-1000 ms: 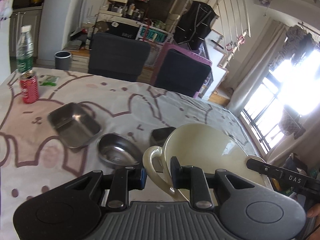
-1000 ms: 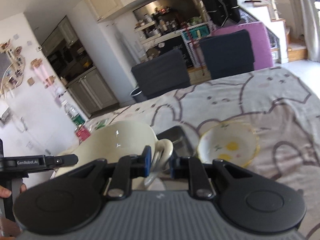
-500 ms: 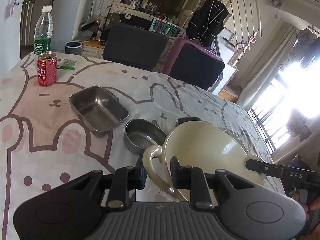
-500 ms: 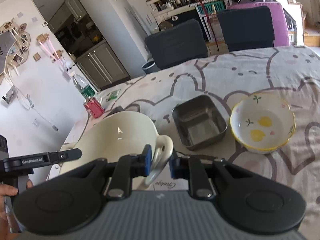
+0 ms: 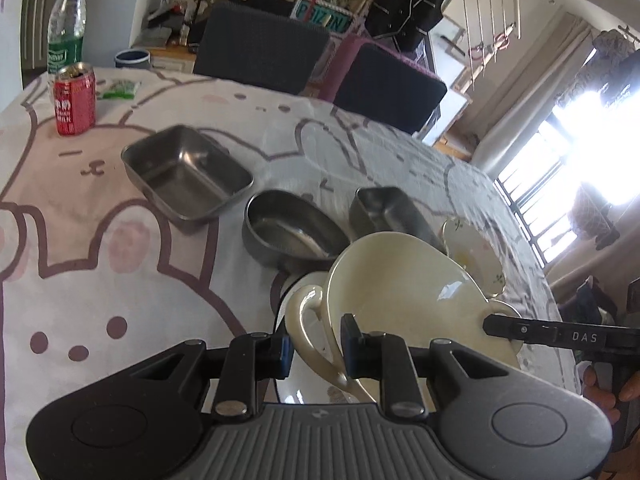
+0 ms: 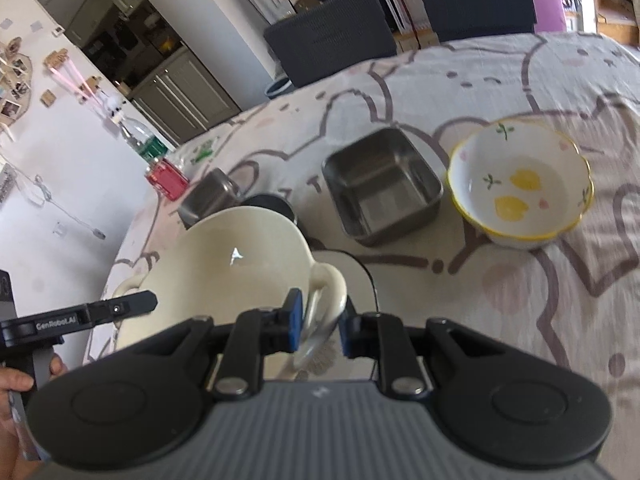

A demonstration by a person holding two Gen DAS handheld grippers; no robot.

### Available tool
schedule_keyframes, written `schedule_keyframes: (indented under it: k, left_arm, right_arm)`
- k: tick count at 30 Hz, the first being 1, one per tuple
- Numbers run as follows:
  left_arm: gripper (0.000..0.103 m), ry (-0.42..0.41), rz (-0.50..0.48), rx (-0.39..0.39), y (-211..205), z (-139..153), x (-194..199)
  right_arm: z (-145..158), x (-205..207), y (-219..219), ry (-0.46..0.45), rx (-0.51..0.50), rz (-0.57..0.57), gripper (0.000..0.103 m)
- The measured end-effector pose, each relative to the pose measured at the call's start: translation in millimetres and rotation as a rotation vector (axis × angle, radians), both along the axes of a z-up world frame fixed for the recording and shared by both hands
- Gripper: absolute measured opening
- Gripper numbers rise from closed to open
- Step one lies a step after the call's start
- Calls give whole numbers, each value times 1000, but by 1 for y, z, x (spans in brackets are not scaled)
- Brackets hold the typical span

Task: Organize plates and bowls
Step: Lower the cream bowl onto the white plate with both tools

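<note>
A cream two-handled bowl hangs tilted just above the table, carried by both grippers. My left gripper is shut on its left loop handle. My right gripper is shut on the opposite handle. Each view shows the other gripper's finger at the far handle: the right gripper's finger and the left gripper's finger. Under the bowl lies a white plate with a dark rim, mostly hidden.
On the bunny-print cloth beyond stand a large steel tray, a round steel bowl, a smaller steel tray and a lemon-patterned bowl. A red can and a water bottle stand far left. Two dark chairs back the table.
Both grippers have sunk toward the table with the cream bowl and tipped downward. The dishes on the cloth now look closer, and the dark-rimmed plate has come into view beneath the bowl.
</note>
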State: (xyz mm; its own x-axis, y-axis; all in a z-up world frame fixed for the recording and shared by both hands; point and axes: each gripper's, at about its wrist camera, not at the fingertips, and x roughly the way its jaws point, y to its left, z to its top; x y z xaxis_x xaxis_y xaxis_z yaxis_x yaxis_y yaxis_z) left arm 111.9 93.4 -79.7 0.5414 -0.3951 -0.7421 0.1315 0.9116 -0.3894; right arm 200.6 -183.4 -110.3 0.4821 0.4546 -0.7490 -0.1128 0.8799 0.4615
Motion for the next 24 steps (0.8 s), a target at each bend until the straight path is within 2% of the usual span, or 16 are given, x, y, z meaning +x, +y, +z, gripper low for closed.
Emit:
schedule_keyframes:
  k: [7,24]
  left_arm:
    - [26,59,-5,-5,4,-17,6]
    - [30,148,2,20,3,-49,18]
  right_arm:
    - [-12,-2,6,59,-28,17,23]
    - [-17,9,23,102,-100,39,23]
